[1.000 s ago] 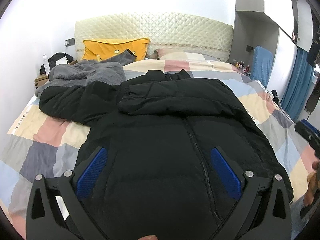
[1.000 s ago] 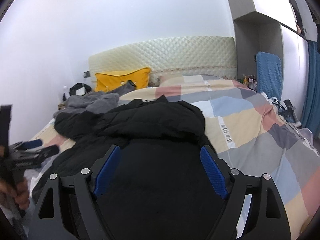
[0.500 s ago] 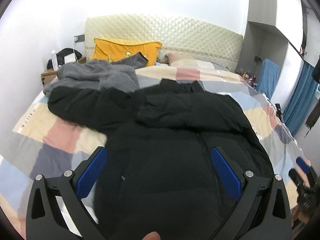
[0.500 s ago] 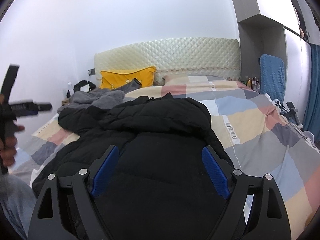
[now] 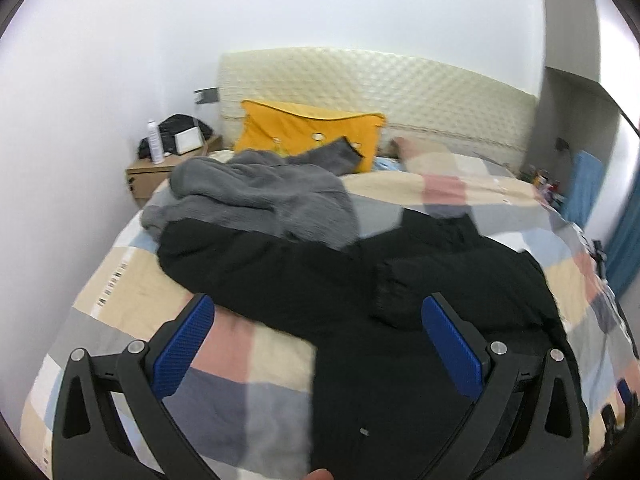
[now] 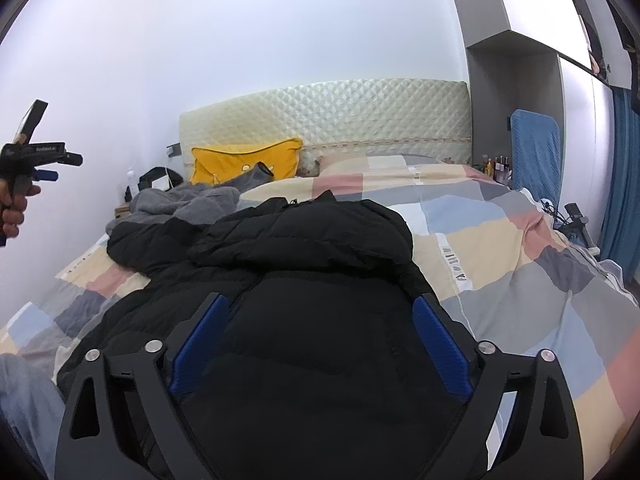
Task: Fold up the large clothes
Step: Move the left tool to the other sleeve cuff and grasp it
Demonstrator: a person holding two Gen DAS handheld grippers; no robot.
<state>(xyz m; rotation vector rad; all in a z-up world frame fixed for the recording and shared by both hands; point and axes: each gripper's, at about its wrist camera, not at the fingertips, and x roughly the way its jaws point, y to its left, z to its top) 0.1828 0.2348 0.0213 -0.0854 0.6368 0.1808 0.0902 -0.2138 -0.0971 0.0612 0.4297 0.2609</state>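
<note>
A large black puffer jacket (image 5: pixel 420 320) lies front up on the checked bedspread (image 5: pixel 240 380), its sleeve stretched out to the left. One sleeve is folded across its chest. It also shows in the right wrist view (image 6: pixel 312 272). My left gripper (image 5: pixel 316 344) is open and empty, above the jacket's left edge and the sleeve. My right gripper (image 6: pixel 320 340) is open and empty above the jacket's lower body. In the right wrist view the left gripper (image 6: pixel 44 174) is held up in a hand at the far left.
A grey fleece garment (image 5: pixel 256 200) lies bunched beyond the black sleeve, in front of a yellow pillow (image 5: pixel 308 136) at the quilted headboard (image 5: pixel 380 88). A wooden nightstand (image 5: pixel 160 168) with a bottle stands at the left. A blue chair (image 6: pixel 534 152) and curtain stand at the right.
My left gripper has swung left and up, from over the jacket's middle toward its left sleeve. My right gripper has stayed over the jacket's lower body, shifting slightly.
</note>
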